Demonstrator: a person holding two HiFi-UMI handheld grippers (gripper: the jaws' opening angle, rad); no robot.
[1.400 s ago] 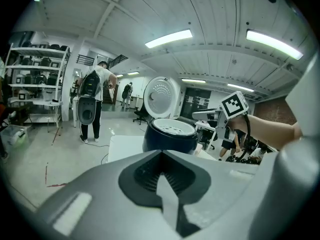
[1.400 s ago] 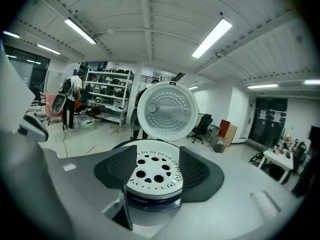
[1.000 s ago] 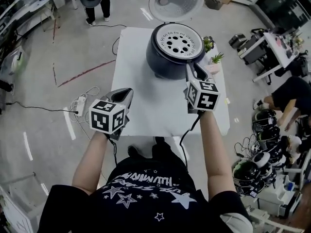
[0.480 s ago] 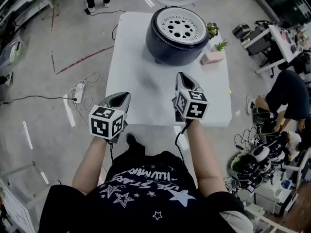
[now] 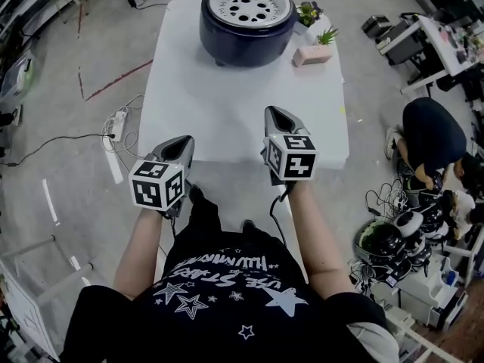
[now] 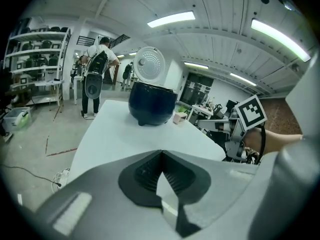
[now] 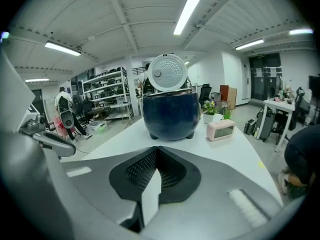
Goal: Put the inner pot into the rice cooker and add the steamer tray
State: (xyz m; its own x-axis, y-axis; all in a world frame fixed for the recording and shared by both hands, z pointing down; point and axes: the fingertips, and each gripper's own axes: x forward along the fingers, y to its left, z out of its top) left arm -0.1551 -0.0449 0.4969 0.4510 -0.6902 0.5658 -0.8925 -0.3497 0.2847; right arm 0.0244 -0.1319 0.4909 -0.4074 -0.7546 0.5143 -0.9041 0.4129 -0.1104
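Head cam's looking steeply down at the table (image 5: 227,104); both gripper views are facing its far edge, sharing the rice cooker (image 7: 170,109).

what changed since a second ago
Both grippers drew back from the rice cooker toward the person. The left gripper and right gripper now hover at the table's near edge, both shut and empty. The rice cooker, the steamer tray in it and the pink clock stayed put.

The rice cooker (image 5: 221,42) looks glossy dark plastic; the table (image 5: 227,108) is smooth matt white.
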